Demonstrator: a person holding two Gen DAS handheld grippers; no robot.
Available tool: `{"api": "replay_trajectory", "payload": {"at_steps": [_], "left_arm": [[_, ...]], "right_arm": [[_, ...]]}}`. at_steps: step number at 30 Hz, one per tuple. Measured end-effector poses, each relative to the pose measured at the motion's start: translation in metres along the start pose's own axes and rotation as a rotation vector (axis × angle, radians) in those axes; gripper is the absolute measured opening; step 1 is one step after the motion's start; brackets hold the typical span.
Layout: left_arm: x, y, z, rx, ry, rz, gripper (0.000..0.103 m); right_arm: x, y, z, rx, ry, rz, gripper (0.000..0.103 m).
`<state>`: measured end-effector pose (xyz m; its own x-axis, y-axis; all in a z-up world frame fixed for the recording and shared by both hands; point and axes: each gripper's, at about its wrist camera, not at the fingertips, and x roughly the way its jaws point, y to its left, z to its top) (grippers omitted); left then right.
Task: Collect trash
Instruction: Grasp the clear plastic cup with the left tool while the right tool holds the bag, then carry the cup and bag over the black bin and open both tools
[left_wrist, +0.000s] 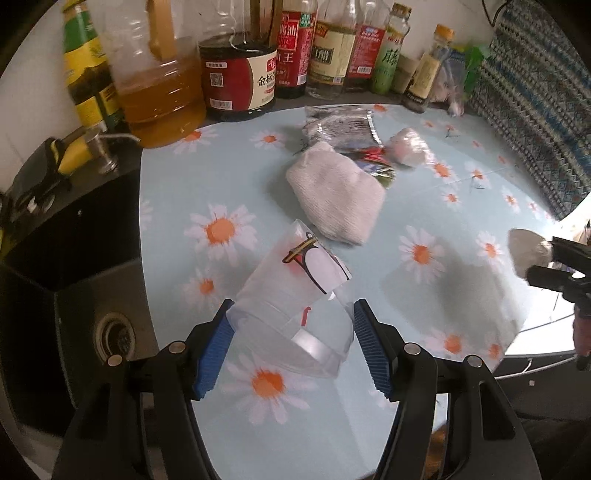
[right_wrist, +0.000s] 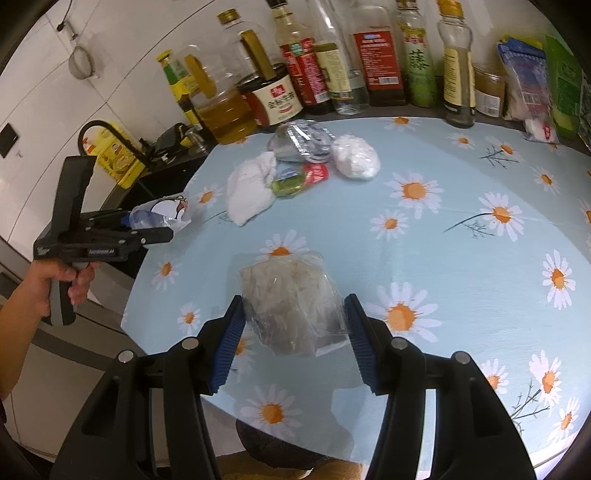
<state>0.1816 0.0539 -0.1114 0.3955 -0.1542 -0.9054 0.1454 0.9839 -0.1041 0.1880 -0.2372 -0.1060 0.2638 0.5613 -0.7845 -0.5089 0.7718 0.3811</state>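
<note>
1. The left claw is clamped on a clear plastic cup printed with a cartoon figure. It holds the cup off the near-left edge of the bench, and the walls look squeezed in between the pads.
2. The right claw grips a clear bag of pale crumpled scraps, raised over the near side of the bench.
3. Both pieces look light, thin and easily crushed. The cup is probably slippery, so a hold low across its rim band seems safest; the bag is best pinched at its stuffed middle.
4. Far centre, more trash is left: a white cloth wad, a foil wrapper, small coloured packets and a white plastic ball.
</note>
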Motion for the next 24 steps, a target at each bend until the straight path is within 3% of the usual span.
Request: {"api": "replay_trajectory", "payload": {"at_steps": [24], "left_arm": [[-0.058,-0.059,-0.13,-0.152,-0.062,-0.106,0.063]], "right_arm": [[0.009,0.076,-0.063,-0.117,0.122,0.051,0.055]]}}
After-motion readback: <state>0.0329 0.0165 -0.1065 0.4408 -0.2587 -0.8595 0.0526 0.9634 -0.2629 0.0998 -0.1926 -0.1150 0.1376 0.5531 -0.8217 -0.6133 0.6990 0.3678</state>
